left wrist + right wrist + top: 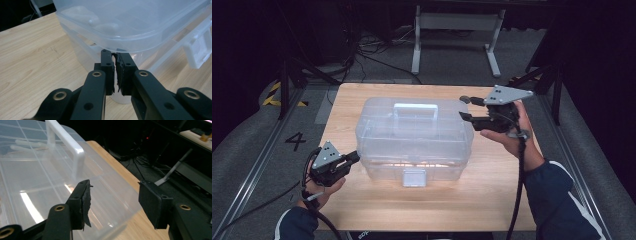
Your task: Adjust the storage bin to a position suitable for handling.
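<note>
A clear plastic toolbox (412,135) with a white handle (415,111) and a white front latch (414,177) stands shut in the middle of the wooden table (492,195). My left gripper (356,156) is at the box's front left corner. In the left gripper view its jaws are shut (114,53), tips just under the lid's rim (130,22), nothing between them. My right gripper (466,107) is held at the box's back right corner. Its jaws stand open (113,183) over the lid's corner (37,175), pads clear of it, near the handle (67,142).
The table's bare wood runs around the box on all sides. Behind the table stands a white metal frame (457,22), with cables on the grey floor. Black stand legs (287,85) flank the table, and a "4" (295,141) is marked on the floor at left.
</note>
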